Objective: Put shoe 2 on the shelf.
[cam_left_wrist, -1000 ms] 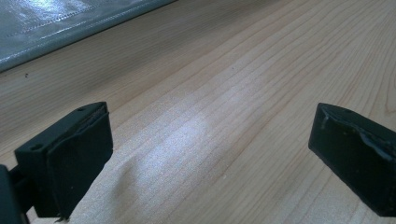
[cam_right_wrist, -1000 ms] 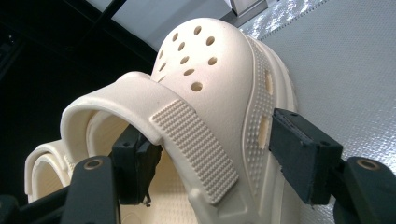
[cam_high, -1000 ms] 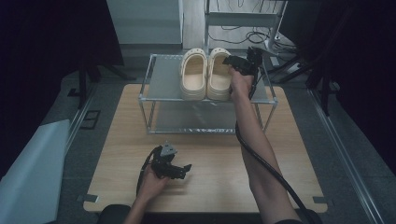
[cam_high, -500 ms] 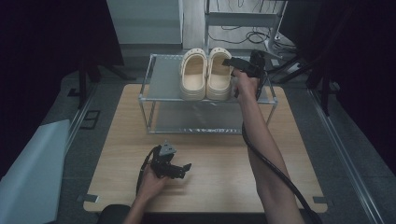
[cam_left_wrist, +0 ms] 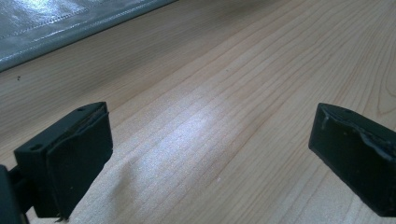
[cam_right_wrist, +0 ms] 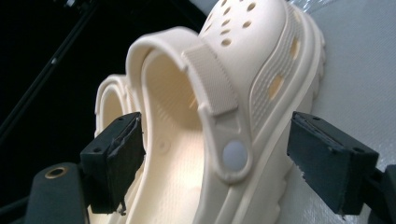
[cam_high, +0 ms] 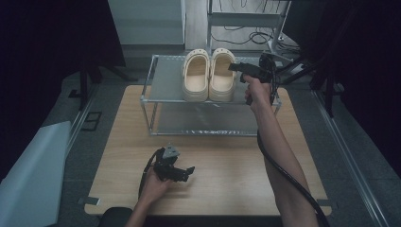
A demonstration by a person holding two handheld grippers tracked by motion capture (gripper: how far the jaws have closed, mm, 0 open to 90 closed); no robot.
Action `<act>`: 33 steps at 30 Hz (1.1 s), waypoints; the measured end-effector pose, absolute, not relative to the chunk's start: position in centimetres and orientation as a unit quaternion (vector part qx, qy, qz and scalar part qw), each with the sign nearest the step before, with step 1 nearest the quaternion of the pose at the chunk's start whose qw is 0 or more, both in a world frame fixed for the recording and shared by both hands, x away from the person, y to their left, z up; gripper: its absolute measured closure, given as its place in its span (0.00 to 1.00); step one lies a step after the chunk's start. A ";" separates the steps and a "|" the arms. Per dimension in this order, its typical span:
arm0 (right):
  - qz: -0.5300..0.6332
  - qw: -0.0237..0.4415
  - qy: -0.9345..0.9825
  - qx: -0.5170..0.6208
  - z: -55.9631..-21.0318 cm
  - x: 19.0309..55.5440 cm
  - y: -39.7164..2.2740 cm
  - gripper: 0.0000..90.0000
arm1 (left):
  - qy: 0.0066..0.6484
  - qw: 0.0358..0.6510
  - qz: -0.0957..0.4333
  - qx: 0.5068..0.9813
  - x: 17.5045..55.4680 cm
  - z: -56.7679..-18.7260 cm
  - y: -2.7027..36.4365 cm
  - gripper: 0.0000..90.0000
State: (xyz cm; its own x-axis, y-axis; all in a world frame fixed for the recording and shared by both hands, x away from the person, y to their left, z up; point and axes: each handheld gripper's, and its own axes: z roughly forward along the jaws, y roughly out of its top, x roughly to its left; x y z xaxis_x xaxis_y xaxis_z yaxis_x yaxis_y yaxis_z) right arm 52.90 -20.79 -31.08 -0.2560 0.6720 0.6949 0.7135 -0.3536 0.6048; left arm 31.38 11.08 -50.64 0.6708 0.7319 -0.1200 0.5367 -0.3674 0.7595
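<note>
Right hand-held gripper (cam_right_wrist: 212,161) is open, straddling the right clog (cam_right_wrist: 243,93) wall at 1 o'clock on the shelf (cam_high: 165,80). Judgement: center the wall, then close. Left hand-held gripper (cam_left_wrist: 210,154) rests open on the surface (cam_left_wrist: 224,70).

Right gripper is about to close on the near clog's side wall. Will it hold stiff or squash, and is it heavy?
The clog looks like moulded foam, so probably light. Its vented wall may flex between the open right gripper. The loose heel strap could pivot on its rivet.
</note>
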 end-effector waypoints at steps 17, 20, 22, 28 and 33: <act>-0.564 0.045 -0.601 -0.565 -32.8 48.7 -23.5 0.18 | 0.389 0.409 0.118 0.817 31.3 -50.6 11.0 0.00; -0.564 0.045 -0.611 -0.554 -33.2 47.8 -24.0 0.18 | 0.389 0.409 0.120 0.817 31.3 -50.6 11.1 0.00; -0.567 0.050 -0.617 -0.544 -33.4 47.1 -24.3 0.17 | 0.389 0.410 0.120 0.816 31.3 -50.6 11.1 0.00; -0.576 0.062 -0.627 -0.521 -34.1 45.1 -25.0 0.17 | 0.389 0.412 0.120 0.815 31.3 -50.6 11.2 0.00; -0.573 0.059 -0.641 -0.507 -35.4 43.3 -25.5 0.17 | 0.385 0.412 0.122 0.817 31.2 -50.7 11.2 0.00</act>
